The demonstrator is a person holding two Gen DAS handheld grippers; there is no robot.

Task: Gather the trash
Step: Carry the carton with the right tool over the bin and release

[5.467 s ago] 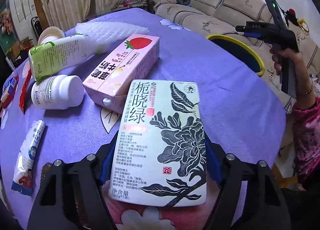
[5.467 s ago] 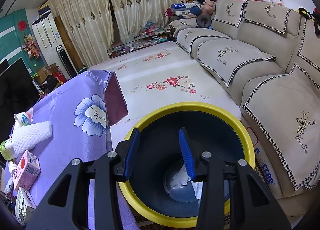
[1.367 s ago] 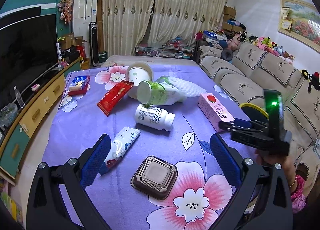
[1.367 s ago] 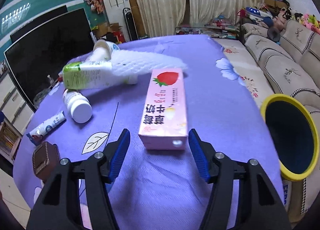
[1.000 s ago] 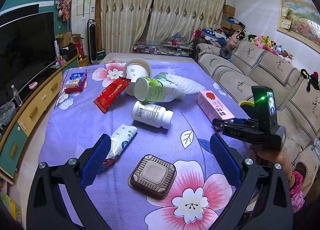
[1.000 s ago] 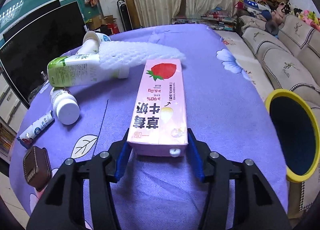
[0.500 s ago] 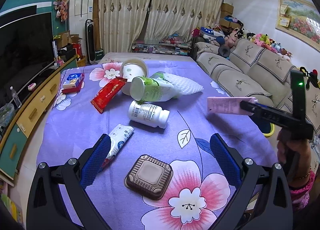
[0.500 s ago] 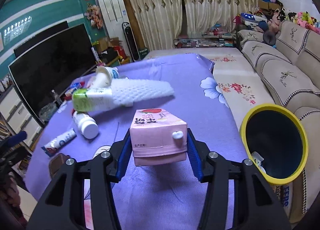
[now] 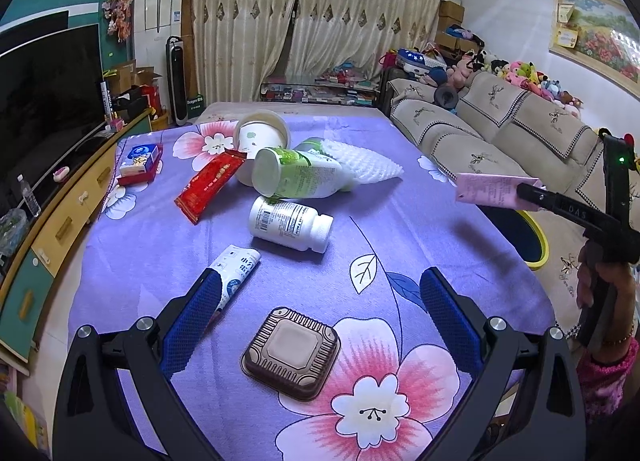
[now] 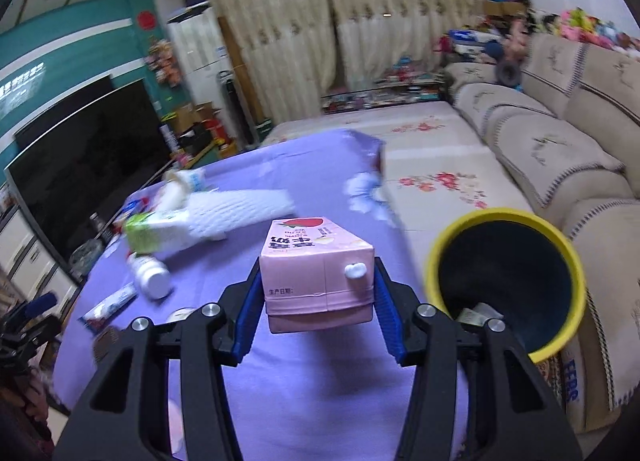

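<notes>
Purple flowered cloth (image 9: 400, 229) covers a wide table in a living room; cream curtains behind, beige sofa (image 9: 500, 133) to one side, dark TV opposite.

Right gripper (image 10: 316, 293): blue ribbed pads clamped on both sides of a pink milk carton (image 10: 316, 273), lifted clear of the cloth. Box is rectangular card, strawberry print on top, white round cap on the end face, printed "生产日期:". Just beside it, lower, a round bin (image 10: 508, 281), yellow rim, dark inside, crumpled paper at the bottom, standing off the table edge by the sofa.

Left gripper (image 9: 320, 313): jaws wide apart, nothing between the pads, hovering over a brown square ridged lid (image 9: 292, 353) lying flat on a pink flower print.

Further out on the cloth:
- white tube (image 9: 236, 273), lying flat
- white pill bottle (image 9: 290, 223) on its side, barcode label
- green-and-white bottle (image 9: 296, 173) on its side, touching white foam netting (image 9: 360, 165)
- red foil packet (image 9: 208, 185)
- paper cup (image 9: 260, 135), tipped over
</notes>
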